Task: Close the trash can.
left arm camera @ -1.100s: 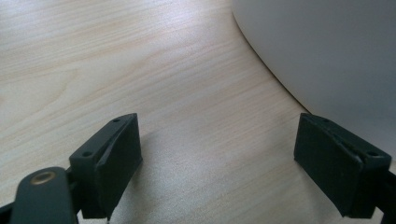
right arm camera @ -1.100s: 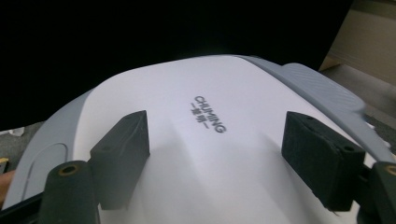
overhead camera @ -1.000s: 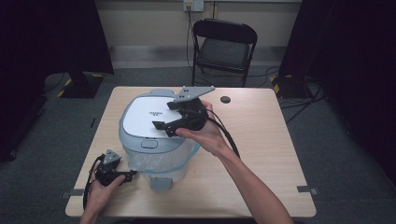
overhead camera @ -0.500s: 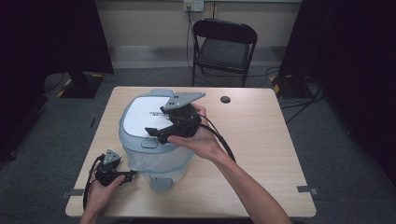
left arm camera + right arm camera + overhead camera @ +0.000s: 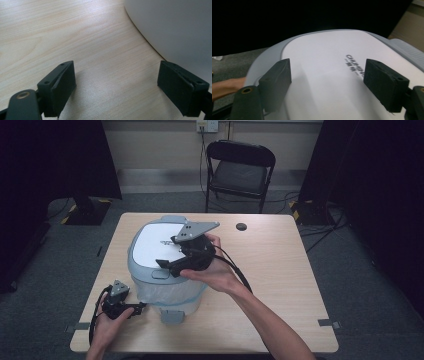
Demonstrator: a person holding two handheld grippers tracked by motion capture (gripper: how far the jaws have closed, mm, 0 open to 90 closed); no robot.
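Pale wood grain covers the bench (image 5: pixel 280 285), a smooth laminate with rounded corners. At its near left corner the person's left hand (image 5: pixel 107 320) holds the left tool (image 5: pixel 134 306) low on the surface; in the left gripper view its black, blocky jaws stand wide apart with nothing between them, bare wood below, and the bin's curved grey wall just beside one jaw.

The bin (image 5: pixel 165 265) stands on the left half of the bench, a rounded pale grey-blue plastic tub with a flat white lid (image 5: pixel 155 244), a pedal (image 5: pixel 171 316) jutting toward the near edge, and a thin clear liner showing under the rim. The right tool (image 5: pixel 165 264) hovers over the lid's near side in the right hand (image 5: pixel 212 272), its grey three-cornered plate tilted up. From above its jaws are hard to make out; the right gripper view shows them spread open above the glossy lid, gripping nothing, with dark printed lettering that is cut off by one jaw.

Near the far edge lies a small dark round object (image 5: pixel 241 226), too small to identify. Beyond the bench a black folding chair (image 5: pixel 240 170) stands on grey carpet.
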